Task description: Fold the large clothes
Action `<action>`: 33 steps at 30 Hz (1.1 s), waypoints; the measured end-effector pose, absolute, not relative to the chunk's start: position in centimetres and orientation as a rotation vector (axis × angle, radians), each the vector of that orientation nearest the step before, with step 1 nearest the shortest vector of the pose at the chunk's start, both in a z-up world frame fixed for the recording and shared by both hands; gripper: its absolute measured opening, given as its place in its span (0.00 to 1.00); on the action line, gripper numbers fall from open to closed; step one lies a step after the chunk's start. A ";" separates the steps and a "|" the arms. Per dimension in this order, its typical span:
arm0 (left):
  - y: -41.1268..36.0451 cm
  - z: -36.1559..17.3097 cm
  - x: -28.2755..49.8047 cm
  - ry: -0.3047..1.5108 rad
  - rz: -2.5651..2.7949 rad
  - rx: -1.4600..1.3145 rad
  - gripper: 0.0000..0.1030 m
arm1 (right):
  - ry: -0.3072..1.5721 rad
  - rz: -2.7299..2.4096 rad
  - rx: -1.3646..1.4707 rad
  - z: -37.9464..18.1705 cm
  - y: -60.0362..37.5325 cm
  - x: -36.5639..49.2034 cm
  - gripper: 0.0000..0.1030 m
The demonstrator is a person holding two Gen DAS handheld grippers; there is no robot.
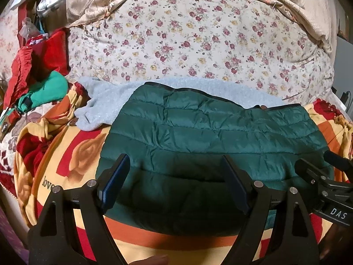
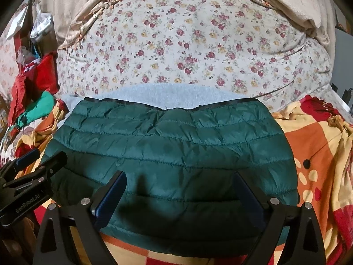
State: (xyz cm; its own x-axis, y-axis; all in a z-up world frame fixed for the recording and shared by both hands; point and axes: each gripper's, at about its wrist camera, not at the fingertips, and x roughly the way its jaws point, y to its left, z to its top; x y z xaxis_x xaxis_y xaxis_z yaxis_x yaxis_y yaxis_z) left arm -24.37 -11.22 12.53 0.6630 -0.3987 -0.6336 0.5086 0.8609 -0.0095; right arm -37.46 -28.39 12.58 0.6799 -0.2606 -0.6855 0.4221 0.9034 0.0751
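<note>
Two tongs, left tongs (image 1: 176, 167) and right tongs (image 2: 179, 184), both spread apart over one green jacket (image 2: 172, 150).

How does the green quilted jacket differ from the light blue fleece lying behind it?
The green quilted jacket is dark, smooth and slightly shiny, stitched in horizontal puffed rows; the light blue fleece is pale, fuzzy and unstitched. The jacket lies on top in a neat folded block with a dark-trimmed far edge, while the fleece is mostly covered, showing only along the far edge and spilling out rumpled at the left. Both rest on the patterned blanket.
</note>
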 end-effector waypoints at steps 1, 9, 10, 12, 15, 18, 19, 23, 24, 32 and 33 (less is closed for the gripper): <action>-11.2 12.5 -24.4 0.671 -0.515 0.173 0.81 | 0.726 -0.388 0.239 12.6 -28.4 -37.5 0.93; -11.4 12.6 -24.7 0.670 -0.512 0.176 0.81 | 0.725 -0.385 0.234 12.7 -28.2 -37.6 0.93; -11.3 12.5 -24.7 0.668 -0.512 0.174 0.81 | 0.726 -0.386 0.232 12.7 -28.2 -37.6 0.93; -11.4 12.5 -24.6 0.664 -0.510 0.176 0.81 | 0.726 -0.390 0.233 12.7 -28.2 -37.6 0.93; -11.6 12.4 -24.9 0.664 -0.507 0.176 0.81 | 0.731 -0.391 0.233 12.6 -28.1 -37.5 0.93; -11.6 12.3 -25.2 0.668 -0.509 0.180 0.81 | 0.732 -0.395 0.236 12.5 -28.3 -37.5 0.93; -11.6 12.2 -25.2 0.669 -0.509 0.182 0.81 | 0.735 -0.394 0.235 12.5 -28.3 -37.4 0.93; -11.4 12.3 -25.4 0.664 -0.510 0.182 0.81 | 0.736 -0.396 0.236 12.6 -28.4 -37.4 0.93; -11.4 12.4 -25.5 0.663 -0.511 0.182 0.81 | 0.735 -0.393 0.238 12.6 -28.5 -37.4 0.93; -11.4 12.2 -25.3 0.666 -0.510 0.190 0.81 | 0.727 -0.393 0.239 12.7 -28.5 -37.4 0.93; -11.4 12.1 -25.2 0.671 -0.506 0.188 0.81 | 0.730 -0.391 0.239 12.7 -28.5 -37.4 0.93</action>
State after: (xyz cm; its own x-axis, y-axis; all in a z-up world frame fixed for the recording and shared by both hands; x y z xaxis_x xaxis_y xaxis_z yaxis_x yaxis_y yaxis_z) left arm -25.18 -11.39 12.13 0.6685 -0.3865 -0.6354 0.5047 0.8633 0.0059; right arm -37.39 -28.55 12.68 0.6780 -0.2623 -0.6867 0.4264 0.9013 0.0767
